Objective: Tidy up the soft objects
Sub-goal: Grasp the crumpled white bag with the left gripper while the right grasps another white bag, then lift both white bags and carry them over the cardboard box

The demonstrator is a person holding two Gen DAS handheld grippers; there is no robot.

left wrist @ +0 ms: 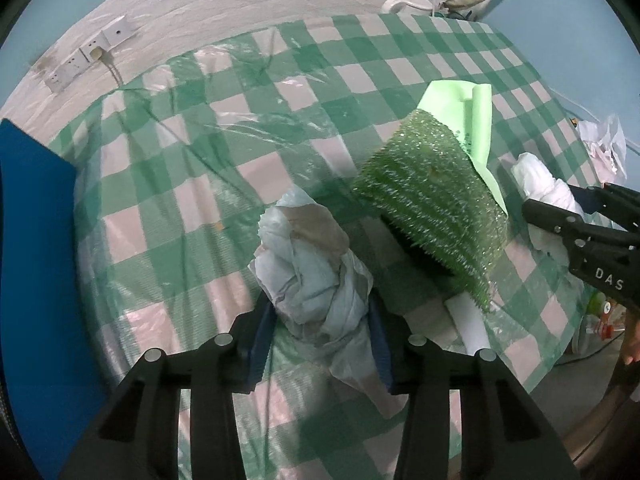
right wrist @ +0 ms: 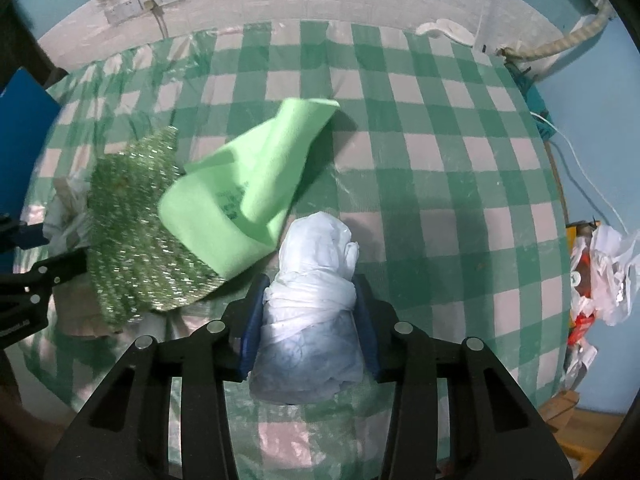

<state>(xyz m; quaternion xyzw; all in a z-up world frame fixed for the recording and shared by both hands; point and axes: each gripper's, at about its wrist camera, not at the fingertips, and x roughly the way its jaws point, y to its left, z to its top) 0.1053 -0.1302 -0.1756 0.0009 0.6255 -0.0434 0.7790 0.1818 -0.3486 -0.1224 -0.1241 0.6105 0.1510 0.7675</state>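
Green-checked cloth covers the surface. I have my left gripper pinched on a crumpled grey bundle and my right gripper on a white bundle; both bundles rest there. Pickup step, I judge; next, lift both clear of the sparkly green cloth.

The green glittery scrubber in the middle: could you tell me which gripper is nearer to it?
Roughly equal. The scrubber lies between them: left gripper clamps a crumpled bag, right gripper a white bundle.
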